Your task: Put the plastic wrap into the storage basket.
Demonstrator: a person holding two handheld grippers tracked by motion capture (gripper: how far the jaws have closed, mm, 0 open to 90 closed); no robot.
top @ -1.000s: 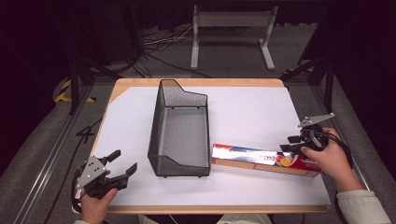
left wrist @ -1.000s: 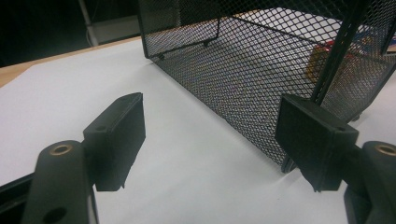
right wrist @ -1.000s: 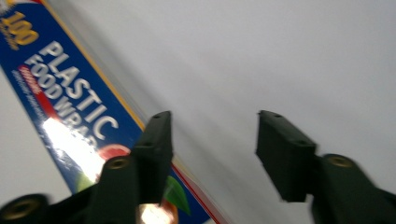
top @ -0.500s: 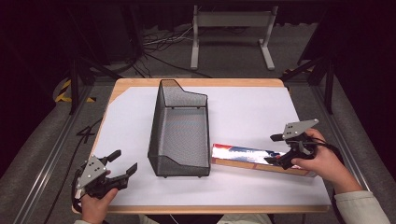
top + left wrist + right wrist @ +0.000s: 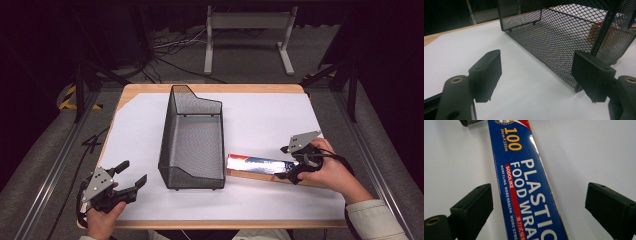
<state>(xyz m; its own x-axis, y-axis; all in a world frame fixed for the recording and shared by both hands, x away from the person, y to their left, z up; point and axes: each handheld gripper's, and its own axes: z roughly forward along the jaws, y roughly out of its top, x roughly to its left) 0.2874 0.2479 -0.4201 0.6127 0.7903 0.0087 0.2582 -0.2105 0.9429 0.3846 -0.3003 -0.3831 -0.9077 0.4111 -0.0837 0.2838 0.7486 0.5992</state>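
Two grippers: both are in the person's hands, each with its jaws spread wide and nothing between them touched.
Room: dark, with a grey floor, cables and a white metal stand behind the table.
Surface: a wooden table covered by a white sheet, flat and smooth, so a box may slide on it when it is pushed.
Basket: the black mesh basket stands upright in the middle, with nothing seen inside.
Box: the plastic wrap box lies flat just beside the basket's right side, long axis across the table.
Right gripper: the right gripper is over the far end of the box, one jaw on each side of it.
Step in hand: probably the grasp of the box; the jaws should come lower and close squarely on the long sides, not on a corner.
Left gripper: the left gripper waits at the near left corner, pointing at the basket.
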